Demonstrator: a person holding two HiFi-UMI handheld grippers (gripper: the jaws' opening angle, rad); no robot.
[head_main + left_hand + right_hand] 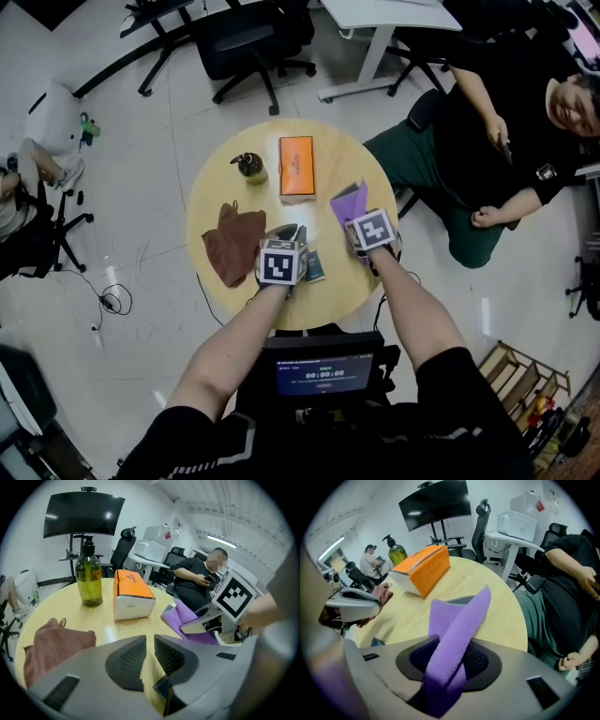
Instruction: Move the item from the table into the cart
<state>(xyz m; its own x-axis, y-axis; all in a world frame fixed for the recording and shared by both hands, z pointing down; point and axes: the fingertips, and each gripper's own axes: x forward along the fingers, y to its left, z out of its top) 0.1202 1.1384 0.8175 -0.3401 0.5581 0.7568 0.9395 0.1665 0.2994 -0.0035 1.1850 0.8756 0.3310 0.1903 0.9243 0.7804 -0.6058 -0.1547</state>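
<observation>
The right gripper [450, 657] clamps the purple cloth [461, 620] on the table [211, 199]. The left gripper [149, 643] stands slightly parted, empty, beside a dark packet [314, 266].

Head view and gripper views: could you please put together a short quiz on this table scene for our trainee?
1. True or false: the right gripper is shut on the purple cloth.
2. In the head view, what stands left of the orange box? A: pump bottle; B: mug; C: laptop.
3. Fill in: in the head view, the second cloth, left of the left gripper, is coloured ___.
Key: 1 true; 2 A; 3 brown.
</observation>
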